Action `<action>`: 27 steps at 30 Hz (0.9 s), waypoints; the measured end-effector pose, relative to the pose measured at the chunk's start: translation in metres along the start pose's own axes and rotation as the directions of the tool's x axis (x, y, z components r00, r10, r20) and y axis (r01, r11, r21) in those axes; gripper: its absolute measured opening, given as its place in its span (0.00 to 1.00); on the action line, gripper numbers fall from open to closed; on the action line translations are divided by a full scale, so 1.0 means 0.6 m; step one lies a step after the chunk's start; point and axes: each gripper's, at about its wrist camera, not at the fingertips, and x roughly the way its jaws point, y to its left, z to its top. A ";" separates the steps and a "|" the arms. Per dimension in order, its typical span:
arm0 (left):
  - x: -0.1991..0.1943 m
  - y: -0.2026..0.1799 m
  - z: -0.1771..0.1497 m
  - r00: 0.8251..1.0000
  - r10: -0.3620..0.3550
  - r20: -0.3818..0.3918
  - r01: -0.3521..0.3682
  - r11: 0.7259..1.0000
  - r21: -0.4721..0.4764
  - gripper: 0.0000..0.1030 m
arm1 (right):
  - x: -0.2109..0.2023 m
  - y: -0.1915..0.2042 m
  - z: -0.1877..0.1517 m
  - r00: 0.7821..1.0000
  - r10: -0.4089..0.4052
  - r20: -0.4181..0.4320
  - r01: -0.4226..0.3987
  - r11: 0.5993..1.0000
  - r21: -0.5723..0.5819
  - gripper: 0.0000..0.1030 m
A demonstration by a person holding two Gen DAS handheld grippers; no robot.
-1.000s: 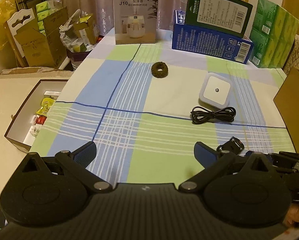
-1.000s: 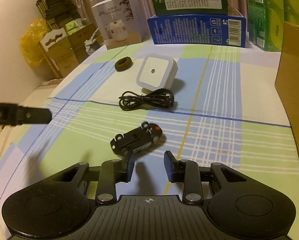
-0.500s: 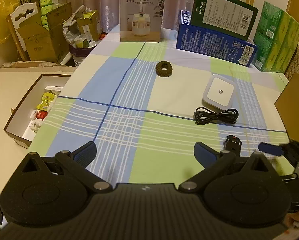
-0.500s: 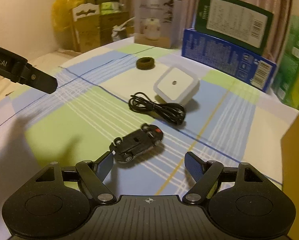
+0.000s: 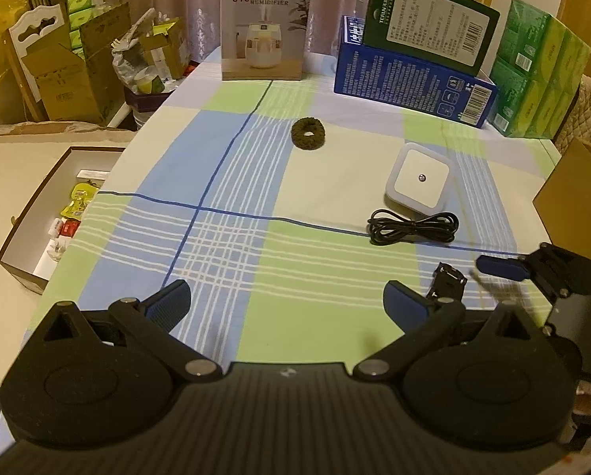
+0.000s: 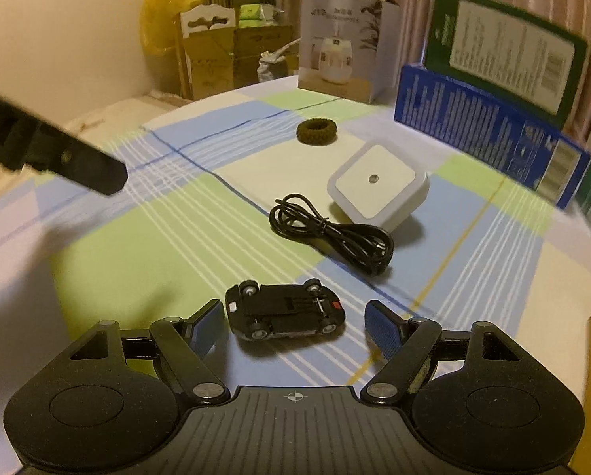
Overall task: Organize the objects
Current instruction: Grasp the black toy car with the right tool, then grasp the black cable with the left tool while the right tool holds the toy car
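At the far edge of the checked counter (image 5: 232, 237) stand a humidifier box (image 5: 264, 25), a blue box (image 5: 410, 87) bearing a dark green box (image 5: 430, 35), and green tissue packs (image 5: 540, 83) far right.

You see a matt woven checked tablecloth (image 6: 145, 261), a glossy black plastic toy car (image 6: 283, 310), a smooth white plastic night light (image 6: 378, 186), a rubbery black cable (image 6: 331, 233), a fuzzy cloth hair tie (image 6: 316, 131), and printed cardboard boxes (image 5: 410, 77) far off.
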 end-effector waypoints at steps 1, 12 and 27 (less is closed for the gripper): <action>0.001 -0.001 0.001 1.000 -0.004 -0.001 0.004 1.000 0.001 0.99 | 0.001 -0.006 0.000 1.000 0.019 -0.001 -0.019 0.999 0.028 0.73; 0.030 -0.017 0.023 0.998 -0.064 0.010 0.064 0.998 0.029 0.99 | 0.001 -0.021 0.004 0.995 0.092 0.029 -0.094 0.994 0.058 0.62; 0.058 -0.046 0.031 0.997 -0.076 0.004 0.075 0.989 0.126 0.99 | -0.082 -0.033 -0.003 0.992 -0.104 -0.073 0.119 0.965 0.232 0.62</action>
